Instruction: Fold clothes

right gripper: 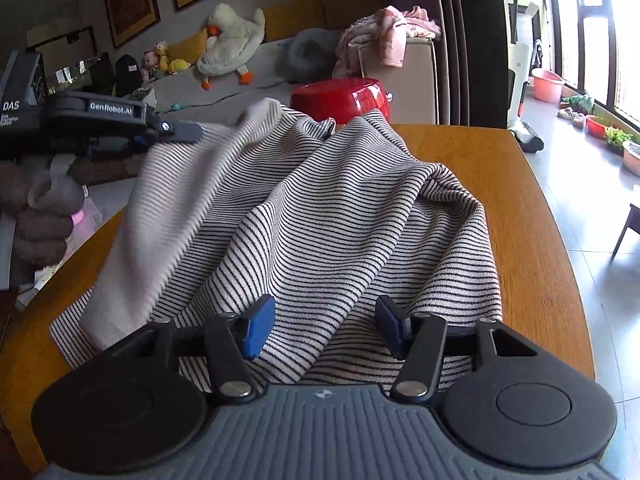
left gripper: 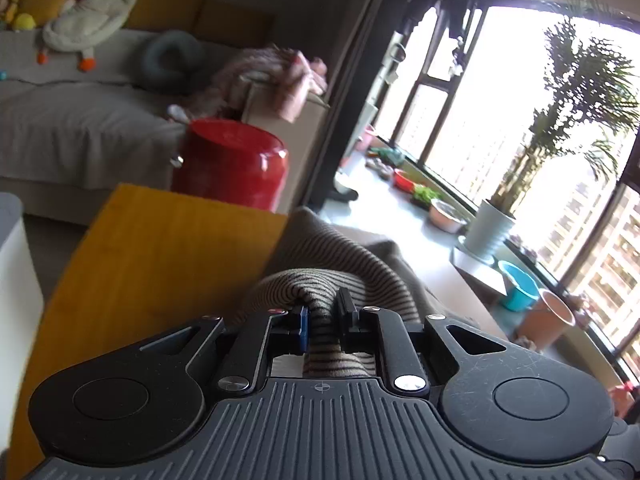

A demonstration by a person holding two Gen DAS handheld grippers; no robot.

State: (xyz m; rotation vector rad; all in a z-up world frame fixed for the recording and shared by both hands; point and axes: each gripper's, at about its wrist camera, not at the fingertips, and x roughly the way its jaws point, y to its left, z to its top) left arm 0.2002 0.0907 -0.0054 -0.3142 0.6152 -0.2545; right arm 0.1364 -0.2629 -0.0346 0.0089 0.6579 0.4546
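1. On the wooden table (right gripper: 532, 216), a striped shirt (right gripper: 320, 216) is lying rumpled, one edge lifting.
2. The left gripper (left gripper: 322, 314) is pinching that edge; the right gripper (right gripper: 326, 330) is hovering wide apart above the cloth.
3. Keeping the pinched edge taut would likely fold it cleanly.
4. Beyond, a cardboard box (right gripper: 416, 76) is holding pink laundry (right gripper: 388, 32).

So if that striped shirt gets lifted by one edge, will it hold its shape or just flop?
Most likely it flops: the striped shirt sags in soft folds from where the left gripper pinches it. It probably bunches rather than staying flat, since it puckers between those fingers. It looks light, and may drag across the wooden table when pulled.
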